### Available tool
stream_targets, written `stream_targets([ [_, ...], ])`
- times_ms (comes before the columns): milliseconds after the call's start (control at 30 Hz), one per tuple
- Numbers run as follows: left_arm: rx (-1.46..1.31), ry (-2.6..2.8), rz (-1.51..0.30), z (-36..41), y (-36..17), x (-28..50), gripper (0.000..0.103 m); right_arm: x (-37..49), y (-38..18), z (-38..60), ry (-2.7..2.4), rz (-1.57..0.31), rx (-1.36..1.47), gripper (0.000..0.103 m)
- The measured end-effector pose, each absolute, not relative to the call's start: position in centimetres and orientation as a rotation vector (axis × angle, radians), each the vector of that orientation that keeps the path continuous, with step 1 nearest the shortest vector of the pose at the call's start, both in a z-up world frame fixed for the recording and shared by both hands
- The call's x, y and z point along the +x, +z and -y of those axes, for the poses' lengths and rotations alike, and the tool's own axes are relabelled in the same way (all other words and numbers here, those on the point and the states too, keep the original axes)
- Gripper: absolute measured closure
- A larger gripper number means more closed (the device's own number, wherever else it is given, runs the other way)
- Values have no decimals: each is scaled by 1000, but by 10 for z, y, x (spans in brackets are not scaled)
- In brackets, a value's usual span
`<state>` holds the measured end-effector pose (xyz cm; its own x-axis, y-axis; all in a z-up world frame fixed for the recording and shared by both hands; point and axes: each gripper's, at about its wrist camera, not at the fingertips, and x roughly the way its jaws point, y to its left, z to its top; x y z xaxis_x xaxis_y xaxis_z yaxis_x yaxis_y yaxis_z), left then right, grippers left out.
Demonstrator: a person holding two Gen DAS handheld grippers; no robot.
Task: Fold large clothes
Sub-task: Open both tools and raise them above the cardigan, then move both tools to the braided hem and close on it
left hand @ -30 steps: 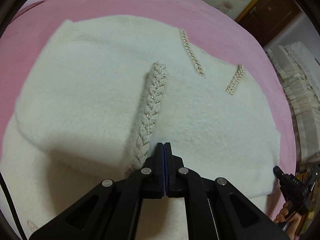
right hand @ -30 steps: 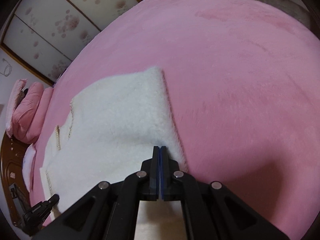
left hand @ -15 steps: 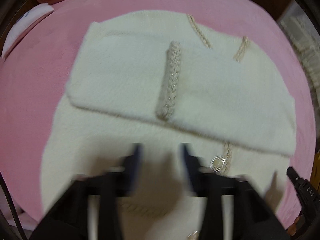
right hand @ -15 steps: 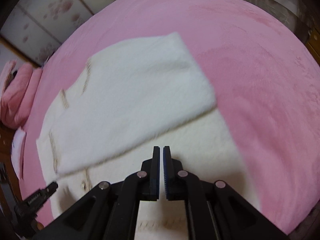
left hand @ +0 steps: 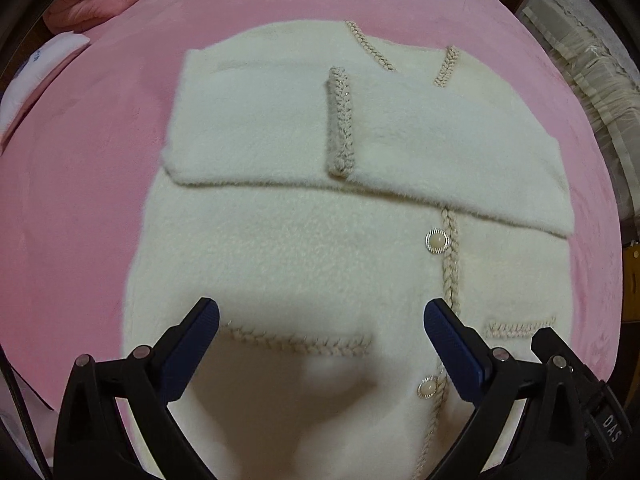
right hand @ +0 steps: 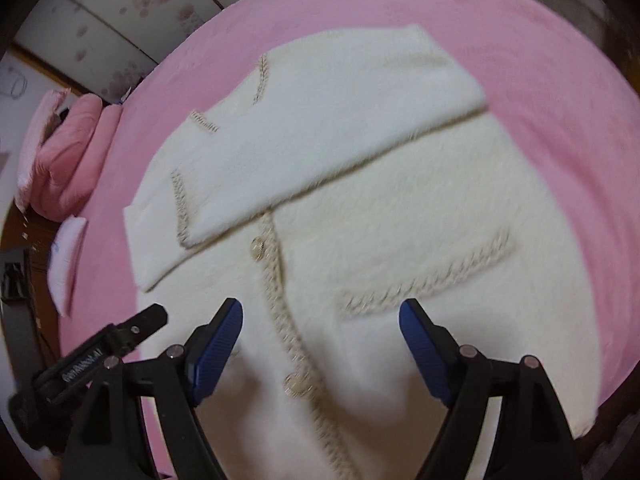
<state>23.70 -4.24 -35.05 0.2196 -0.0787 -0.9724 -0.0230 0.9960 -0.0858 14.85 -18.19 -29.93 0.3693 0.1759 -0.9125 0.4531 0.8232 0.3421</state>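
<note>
I see the cream fleece cardigan [left hand: 328, 264] lying flat, front up, on the pink bedspread [left hand: 80, 168], with both sleeves folded across the chest so they make one band above the buttoned front. The upper sleeve ends in a braided cuff [left hand: 340, 120] that points down toward the placket, and its lower edge overlaps the braided placket [left hand: 450, 256] just above a round pearl button [left hand: 436, 242]. A second button [left hand: 427, 387] sits lower on the same strip, and braid-trimmed pockets lie on either side of it, one [left hand: 300, 342] between my left fingers and one [right hand: 428, 280] clearer from the right camera. My left hand-held gripper [left hand: 320, 344] hangs over the lower front with its jaws spread wide, having just been opening, and nothing sits between the blue pads [left hand: 192, 344]; they look clear of the fabric. My right hand-held gripper [right hand: 320, 344] is likewise parted, its jaws just been opening too, empty above the hem area with the placket running up between the fingers [right hand: 216, 348]. The right view is smeared, so I cannot be sure how flat the hem lies there. Beyond the cardigan, pink pillows [right hand: 64, 160] are stacked at the head of the bed, a pale pillow [left hand: 40, 68] lies beside them, and floral sliding panels [right hand: 132, 12] stand behind.
</note>
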Motion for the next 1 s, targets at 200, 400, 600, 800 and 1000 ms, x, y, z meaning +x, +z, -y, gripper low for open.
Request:
stream_targets([
  [200,-61,-43,-1308,44,-332,194,2,116,-290,179,-183,-1174,676,22],
  [400,-33,-64,-1264,41,-287,133,2,69,-245,179,-195,-1140,581,22],
  [600,45,-33,-1187,31,-252,81,2,30,-214,179,-180,-1103,535,22],
  [800,74,-27,-1207,21,-255,51,2,5,-210,182,-168,-1073,546,22],
  [1000,95,-25,-1243,12,-266,33,2,-12,-217,184,-133,-1072,543,22],
])
